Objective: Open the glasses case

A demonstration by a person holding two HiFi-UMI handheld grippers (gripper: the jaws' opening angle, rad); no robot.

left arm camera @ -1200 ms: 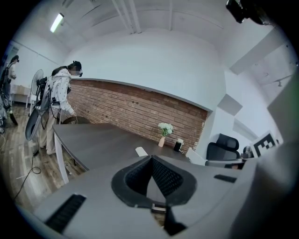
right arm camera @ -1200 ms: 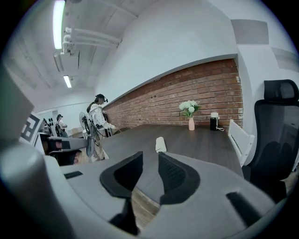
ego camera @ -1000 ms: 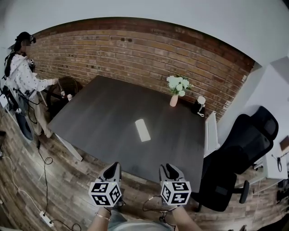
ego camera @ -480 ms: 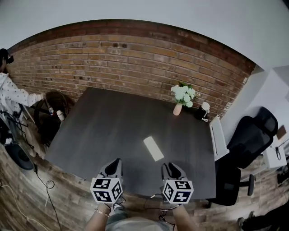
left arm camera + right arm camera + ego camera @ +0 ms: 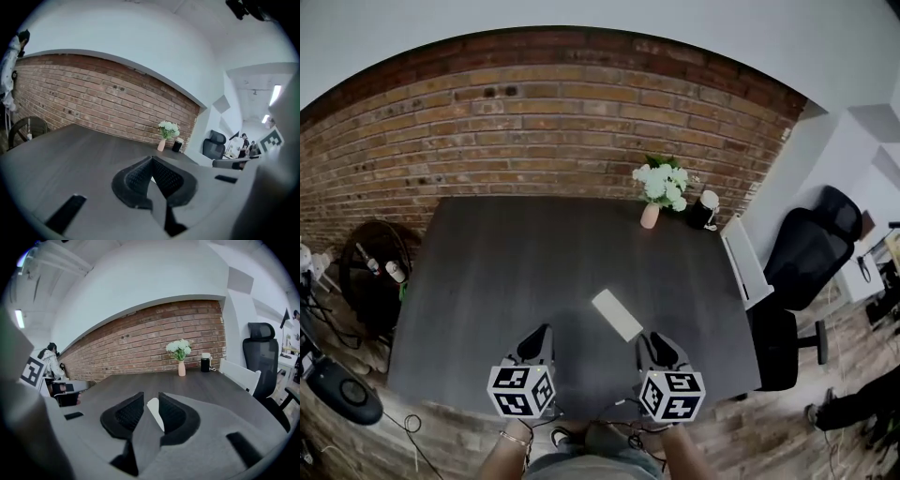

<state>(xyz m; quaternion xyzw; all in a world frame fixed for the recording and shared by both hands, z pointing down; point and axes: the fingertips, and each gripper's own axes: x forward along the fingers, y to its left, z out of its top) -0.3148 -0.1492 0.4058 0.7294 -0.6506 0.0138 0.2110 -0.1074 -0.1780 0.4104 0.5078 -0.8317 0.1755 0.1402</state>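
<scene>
A white, closed glasses case (image 5: pixel 617 315) lies flat on the dark table (image 5: pixel 506 272), near the front and slightly right of middle. My left gripper (image 5: pixel 541 332) hovers over the table's near edge, left of the case. In the left gripper view its pads (image 5: pixel 140 177) meet at the tips with nothing between them. My right gripper (image 5: pixel 650 341) hangs just right of and in front of the case. Its jaws stand apart, and in the right gripper view the case (image 5: pixel 154 410) shows through the gap, further out on the table and untouched.
A pink vase of white flowers (image 5: pixel 651 214) and a dark cup (image 5: pixel 705 211) stand at the table's far right by the brick wall. A white chair (image 5: pixel 742 264) and a black office chair (image 5: pixel 806 255) sit to the right, a round stand (image 5: pixel 370 272) to the left.
The table and case have come closer and both grippers now reach over the near edge. The person at the left has slid out of the head view.
</scene>
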